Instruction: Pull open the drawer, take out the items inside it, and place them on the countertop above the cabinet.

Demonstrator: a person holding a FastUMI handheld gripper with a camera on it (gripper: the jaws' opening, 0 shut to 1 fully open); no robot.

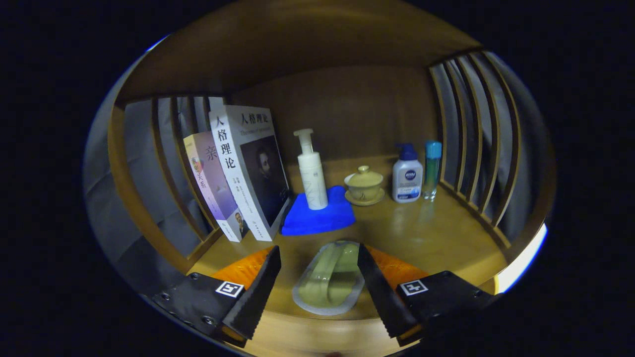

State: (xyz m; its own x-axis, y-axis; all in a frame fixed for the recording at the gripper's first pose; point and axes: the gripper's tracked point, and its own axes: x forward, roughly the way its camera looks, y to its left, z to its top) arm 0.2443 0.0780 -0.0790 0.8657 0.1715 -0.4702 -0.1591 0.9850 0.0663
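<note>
Presently catalogued, taking the blue cloth point(320, 214) as reference point on the wooden countertop point(426, 233).

Item: gripper point(320, 275). Fingers spread apart, one on either side of the pale green packet, with a gap showing between each finger and the packet's edge. Nothing is pinched.

Item: sealed clear packet with pale green contents point(328, 283). It lies flat on the countertop, nearer the gripper than the blue cloth, just short of the cloth's front edge and between the two fingers.

Item: white pump bottle point(311, 171). Upright, standing on the blue cloth toward its back.

Item: two books point(238, 173). They stand on end, leaning, just left of the blue cloth; the larger one with a portrait cover is nearest the cloth, its lower corner close to or touching the cloth's left edge. A smaller pale-covered book stands against its far side.

Item: lidded yellow-green tea bowl on saucer point(364, 184). On the countertop just right of the cloth's rear corner.

Item: white bottle with dark blue pump point(407, 176). Upright, further right of the cloth, beyond the tea bowl.

Item: slim clear bottle with teal cap point(432, 168). Upright, beside the white bottle on its right, furthest from the cloth.

Item: slatted wooden side rails point(471, 144). These flank the countertop at left and right, with grey curtain visible through the slats.
</note>
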